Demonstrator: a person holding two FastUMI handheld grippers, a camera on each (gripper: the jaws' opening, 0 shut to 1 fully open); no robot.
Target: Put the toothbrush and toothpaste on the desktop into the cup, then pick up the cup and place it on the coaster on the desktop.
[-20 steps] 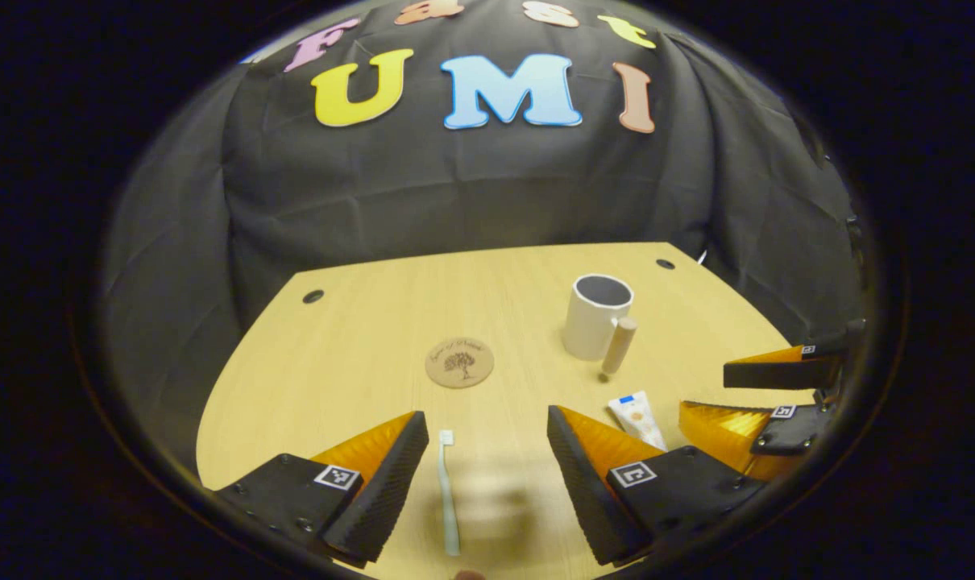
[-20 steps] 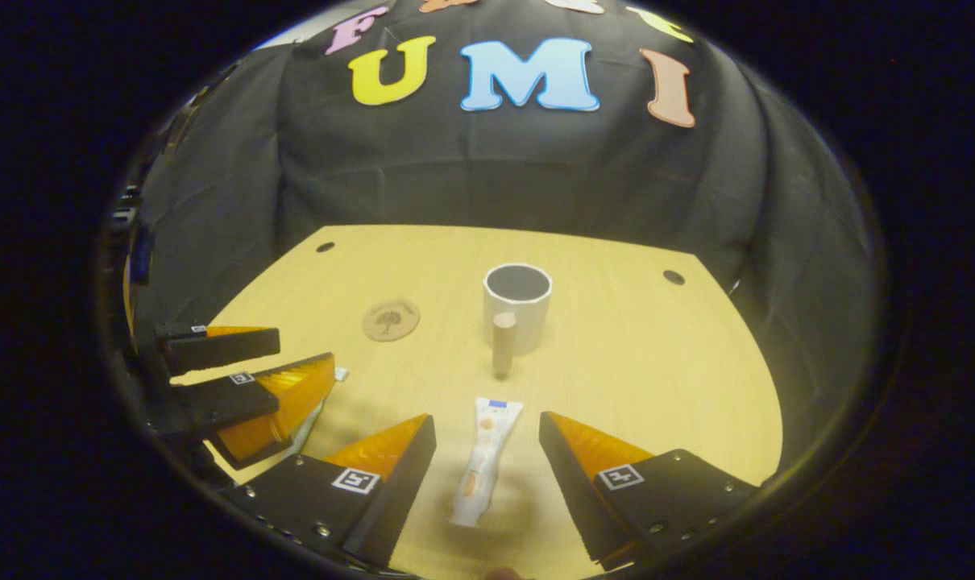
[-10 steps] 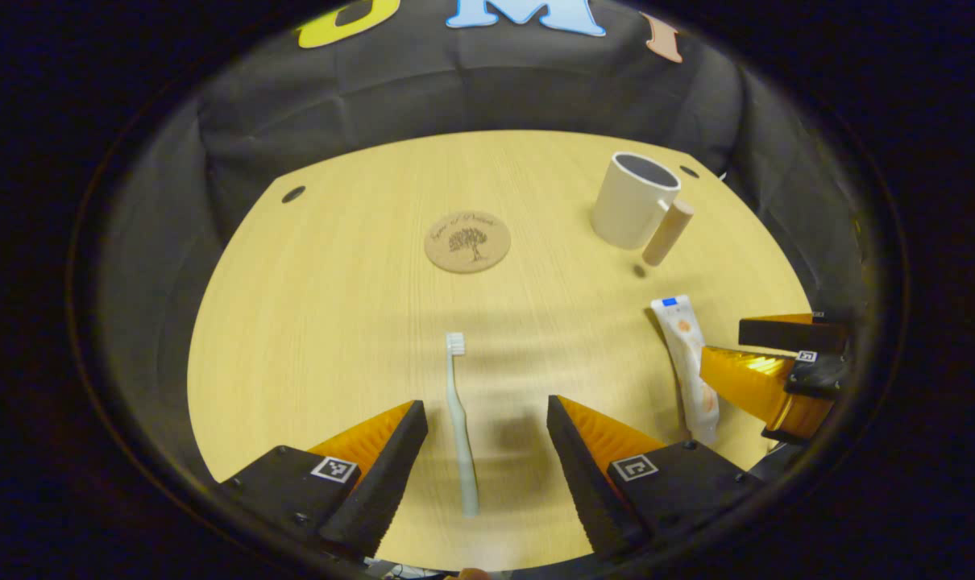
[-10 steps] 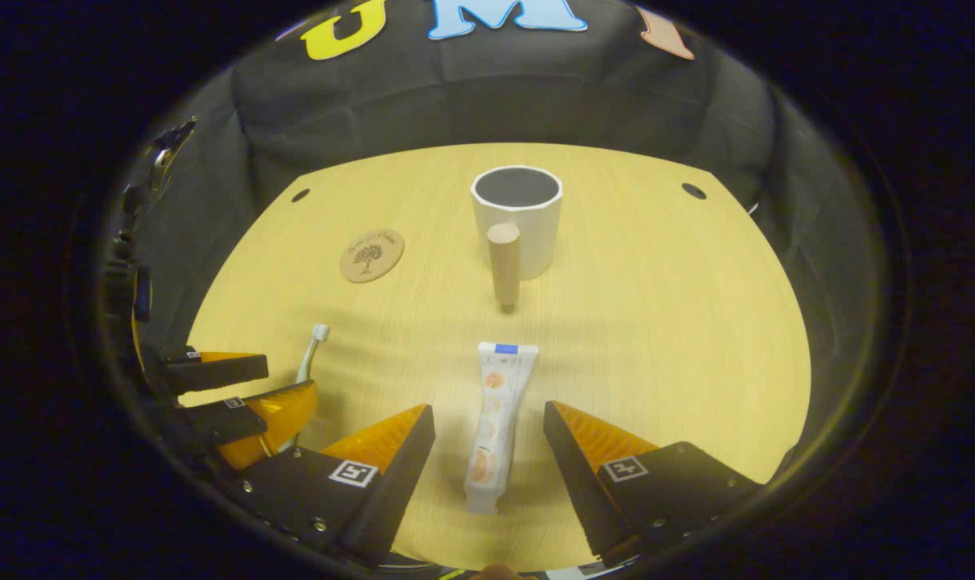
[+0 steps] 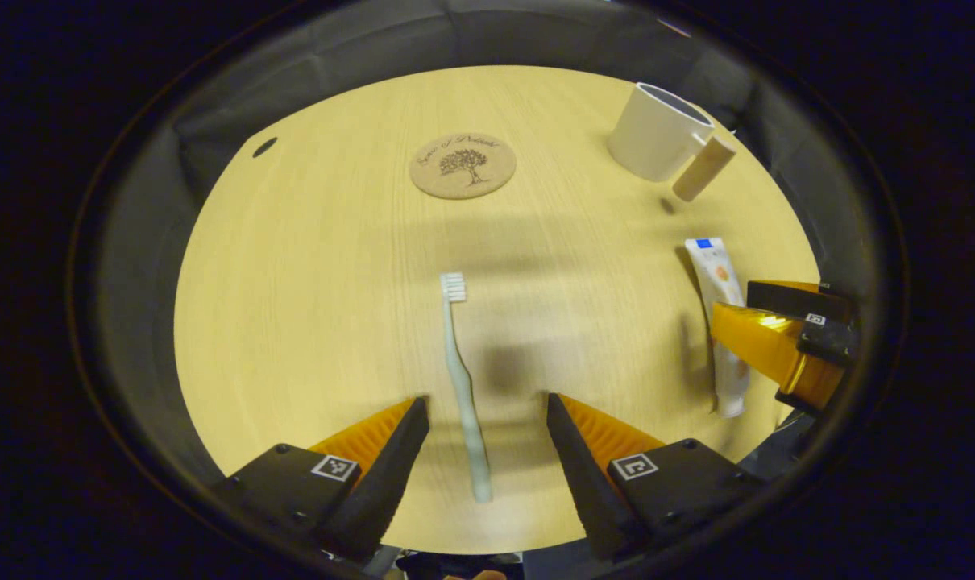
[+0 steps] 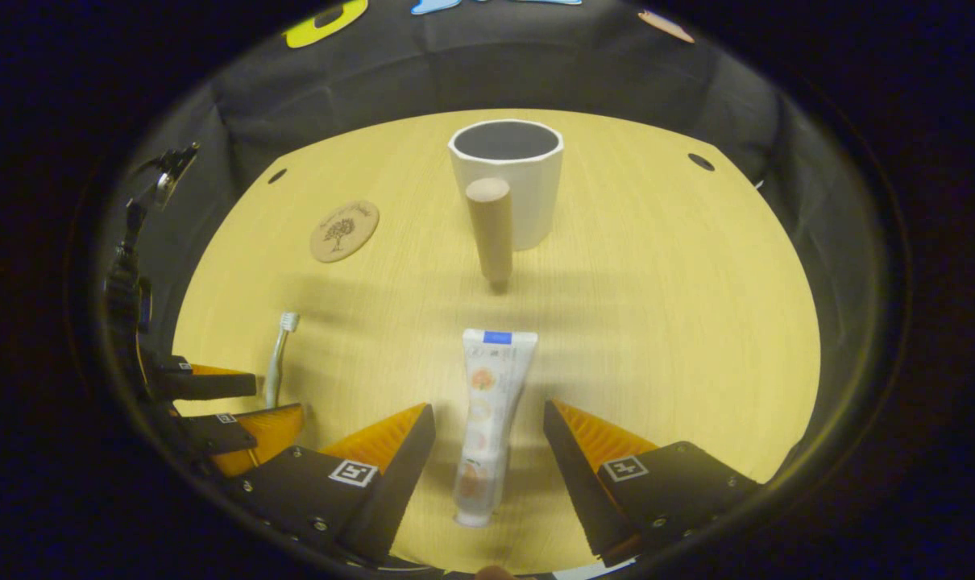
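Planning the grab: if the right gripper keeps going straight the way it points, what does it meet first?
Probably the white toothpaste tube, lying on the wooden desktop between the right gripper's open fingers; height above it is unclear.

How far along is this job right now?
Nothing done yet. The toothbrush and toothpaste lie flat on the desk, each between an open gripper's fingers: left gripper, right gripper. The cup looks empty, away from the coaster. Everything remains.

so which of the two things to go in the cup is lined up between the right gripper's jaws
The toothpaste: its tube lies flat between the right gripper's open jaws. The toothbrush lies apart from it, between the left gripper's jaws instead.
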